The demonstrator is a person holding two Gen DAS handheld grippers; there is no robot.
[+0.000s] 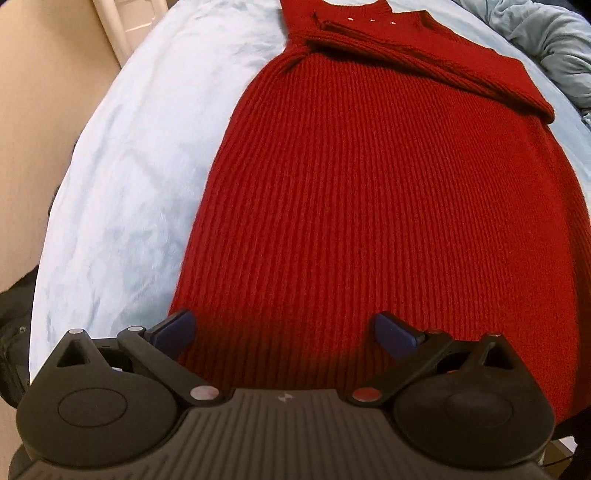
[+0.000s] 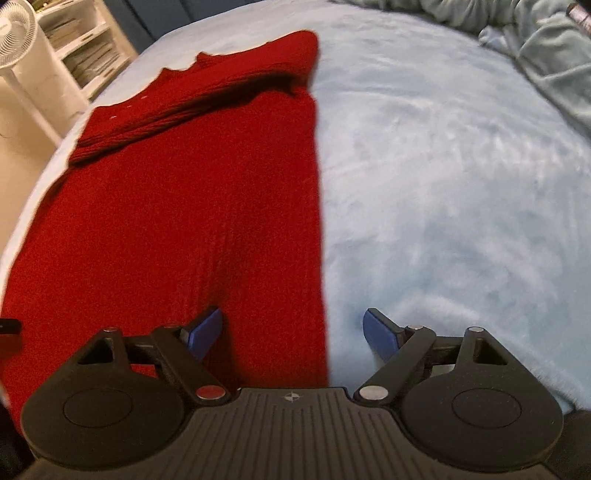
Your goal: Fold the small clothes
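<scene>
A red ribbed knit sweater [image 1: 369, 206] lies flat on a pale blue blanket [image 1: 122, 206], with its sleeves folded across the chest near the collar. My left gripper [image 1: 284, 332] is open and empty, low over the sweater's near hem at its left corner. In the right wrist view the sweater [image 2: 184, 206] fills the left half and its straight right edge runs down the middle. My right gripper [image 2: 293, 334] is open and empty, straddling that right edge near the hem, with one blue pad over the knit and the other over the blanket [image 2: 443, 184].
A crumpled grey-blue duvet [image 1: 554, 48] lies at the far right of the bed and also shows in the right wrist view [image 2: 535, 48]. A white fan [image 2: 18, 29] and a white shelf unit [image 2: 85, 48] stand beside the bed. A beige floor [image 1: 33, 110] lies left.
</scene>
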